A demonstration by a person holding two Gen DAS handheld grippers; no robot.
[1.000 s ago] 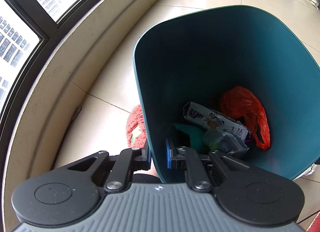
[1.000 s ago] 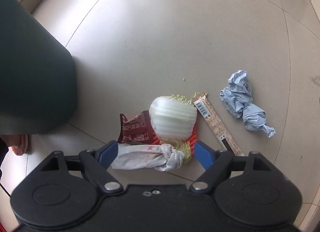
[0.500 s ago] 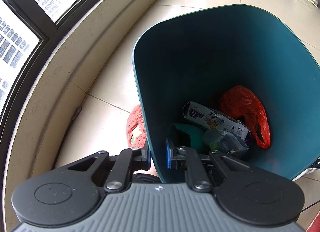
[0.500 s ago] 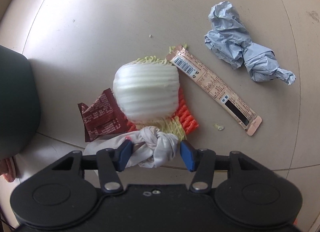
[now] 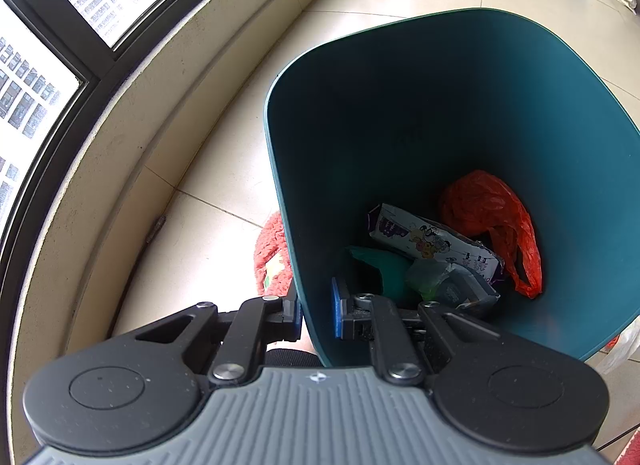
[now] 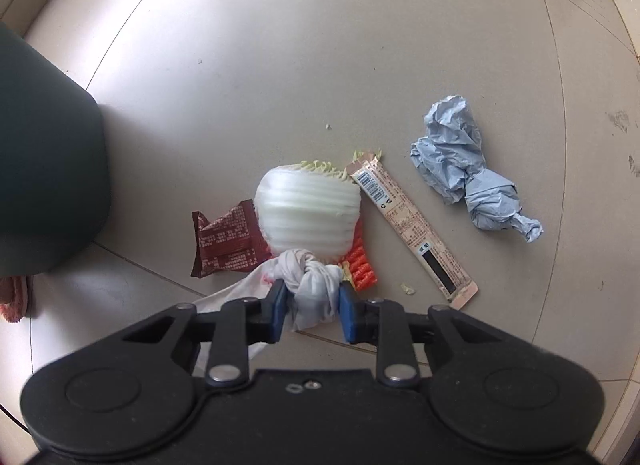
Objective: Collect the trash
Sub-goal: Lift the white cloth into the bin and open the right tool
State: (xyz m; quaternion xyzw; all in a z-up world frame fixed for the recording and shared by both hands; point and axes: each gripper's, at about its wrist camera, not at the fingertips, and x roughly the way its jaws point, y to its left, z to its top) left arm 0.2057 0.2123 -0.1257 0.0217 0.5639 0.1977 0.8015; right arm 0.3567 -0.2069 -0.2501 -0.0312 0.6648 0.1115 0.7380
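Beige tile floor (image 6: 320, 45) carries all items in both views. Window (image 5: 48, 65) w/ dark frame runs along the curved sill, left wrist view, upper left.

Teal bin (image 5: 460, 113): largest item, standing on floor, rim pinched by left gripper (image 5: 316, 313). One finger outside the wall, one inside; jaws narrow, clamped on the near rim. Bin also seen at left edge of right wrist view (image 6: 44, 145), well apart from the loose litter.

Bin contents, all at bottom: orange plastic bag (image 5: 492, 213) on right side; printed carton (image 5: 432, 241) lying flat just beside it, touching; green scrap (image 5: 384, 265) and a grey-green crumpled wrapper (image 5: 448, 285) nearest the gripper.

Red slipper (image 5: 272, 257) on floor, against bin's outer wall, partly hidden.

Litter on floor, right wrist view:
- Blue crumpled paper (image 6: 468, 169), off to the right, apart from the rest.
- White foam net (image 6: 308, 209), centre of the pile, sitting over yellow-orange netting (image 6: 360, 261).
- Long beige packet (image 6: 412, 221), diagonal, upper end touching the foam net.
- Dark red wrapper (image 6: 224, 241), left of foam net, touching.
- White knotted bag (image 6: 312, 285), nearest camera, red flecks on it.

Right gripper (image 6: 310, 311): jaws narrow, blue pads pressed on both sides of the white knotted bag. Whether bag is off the floor: cannot tell.
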